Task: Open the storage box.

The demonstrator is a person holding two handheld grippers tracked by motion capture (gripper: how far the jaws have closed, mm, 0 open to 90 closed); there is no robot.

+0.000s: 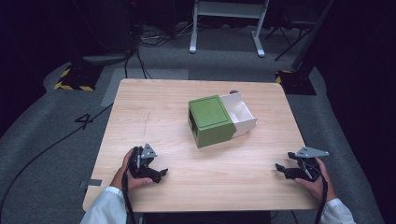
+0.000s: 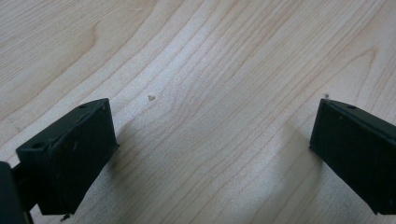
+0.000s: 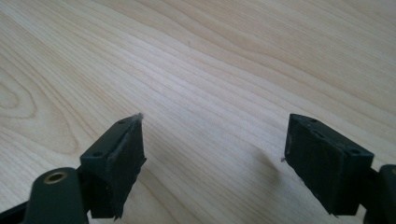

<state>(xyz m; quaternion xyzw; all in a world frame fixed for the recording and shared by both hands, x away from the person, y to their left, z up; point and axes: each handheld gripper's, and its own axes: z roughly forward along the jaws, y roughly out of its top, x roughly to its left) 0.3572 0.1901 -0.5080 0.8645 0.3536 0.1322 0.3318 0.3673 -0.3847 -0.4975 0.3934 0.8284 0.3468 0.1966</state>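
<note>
A: Start with the high view. Where do I stand?

B: The box (image 1: 211, 121) sits just past the table's (image 1: 140, 107) middle, toward 1 o'clock. It is a green sleeve with a white drawer (image 1: 240, 115) pushed out at its 3 o'clock side. My left gripper (image 1: 148, 168) rests at 7 o'clock near the front edge and my right gripper (image 1: 292, 169) at 5 o'clock. Both are well apart from the box.

A: What worries you?

B: The sleeve looks light. If I push the drawer with one gripper and don't brace the sleeve, I expect the whole box to slide toward the far edge. A small dark thing (image 1: 234, 92) peeks out behind the drawer at 12 o'clock; I can't tell what it is, perhaps a knob. The drawer's inside is also half hidden by its own wall.

A: Left gripper view?

B: The jaws stand wide apart with nothing between them, over bare wood (image 2: 210, 70). The box is out of frame, so I'd be steering blind from here.

A: Right gripper view?

B: The same: jaws spread wide, holding nothing, close above the wood grain (image 3: 210, 60). A bit of fluff clings to one pad (image 3: 126, 154) and might spoil the grip.
</note>
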